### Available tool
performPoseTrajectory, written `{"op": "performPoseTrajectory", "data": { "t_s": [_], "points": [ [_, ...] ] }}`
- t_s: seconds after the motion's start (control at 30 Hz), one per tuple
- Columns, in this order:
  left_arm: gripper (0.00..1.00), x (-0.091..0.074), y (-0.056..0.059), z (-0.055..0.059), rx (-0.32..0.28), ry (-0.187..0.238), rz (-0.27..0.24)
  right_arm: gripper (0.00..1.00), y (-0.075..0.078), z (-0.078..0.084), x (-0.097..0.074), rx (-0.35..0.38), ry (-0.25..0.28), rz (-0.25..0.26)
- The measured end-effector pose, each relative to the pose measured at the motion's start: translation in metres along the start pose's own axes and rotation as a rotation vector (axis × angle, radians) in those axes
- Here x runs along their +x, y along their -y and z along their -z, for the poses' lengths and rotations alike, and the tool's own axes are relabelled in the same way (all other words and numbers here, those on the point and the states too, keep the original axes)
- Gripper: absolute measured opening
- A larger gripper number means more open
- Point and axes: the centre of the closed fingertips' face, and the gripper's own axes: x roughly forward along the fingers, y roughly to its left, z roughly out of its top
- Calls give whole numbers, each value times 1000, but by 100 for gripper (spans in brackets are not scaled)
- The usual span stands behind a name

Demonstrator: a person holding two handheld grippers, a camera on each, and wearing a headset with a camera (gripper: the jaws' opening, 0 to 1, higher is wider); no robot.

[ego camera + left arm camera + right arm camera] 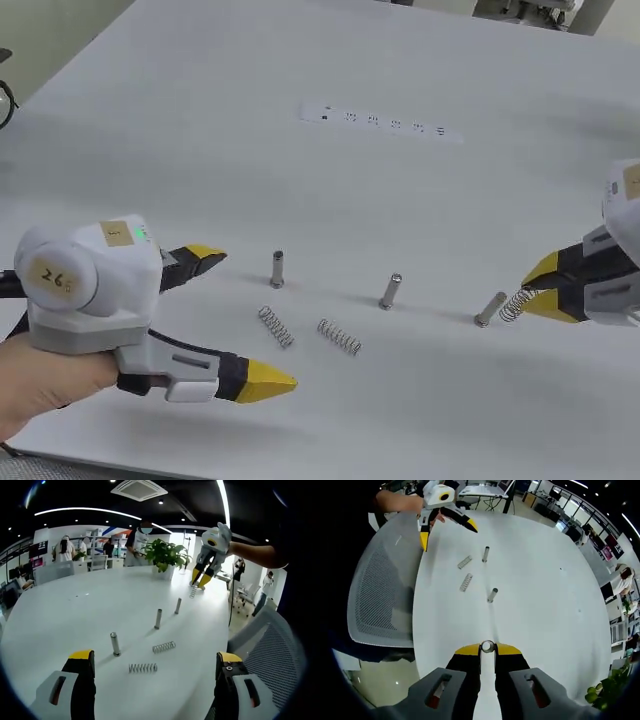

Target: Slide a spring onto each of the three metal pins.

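**Head view.** Three pins stand upright in a row on the white table (420, 200): left pin (277, 268), middle pin (391, 291), right pin (490, 309). All three look bare. At the far right, the right gripper (548, 290) pinches the held spring (515, 305). The spring's free end is at the top of the right pin; I cannot tell whether it touches or is just short. The left loose spring (275, 326) and right loose spring (339, 336) lie flat, just nearer than the left and middle pins. The left gripper (238, 317) hovers at the left, jaws wide apart and empty.

**Left gripper view.** Its own jaws are spread wide with nothing between them. Both loose springs lie just ahead.

**Right gripper view.** The jaws are nearly closed on the held spring, seen end-on as a ring.

**Progress (judged).** No pin is loaded yet. The first spring is at the right pin, and two springs remain to be picked up.
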Motion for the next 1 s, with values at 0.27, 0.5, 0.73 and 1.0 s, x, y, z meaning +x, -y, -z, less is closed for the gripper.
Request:
{"op": "performPoseTrajectory", "data": {
  "t_s": [0.27,0.5,0.73,1.0],
  "points": [
    [98,-2,-6,-4,2,4,-9,7,13,5,-3,12,-5,18],
    [98,0,-7,-7,8,5,-8,7,22,5,-2,23,0,29],
    [98,1,-7,-9,9,4,-5,7,30,7,2,23,-5,32],
    [98,1,-7,-7,9,0,-2,7,34,9,8,34,-17,32]
  ]
}}
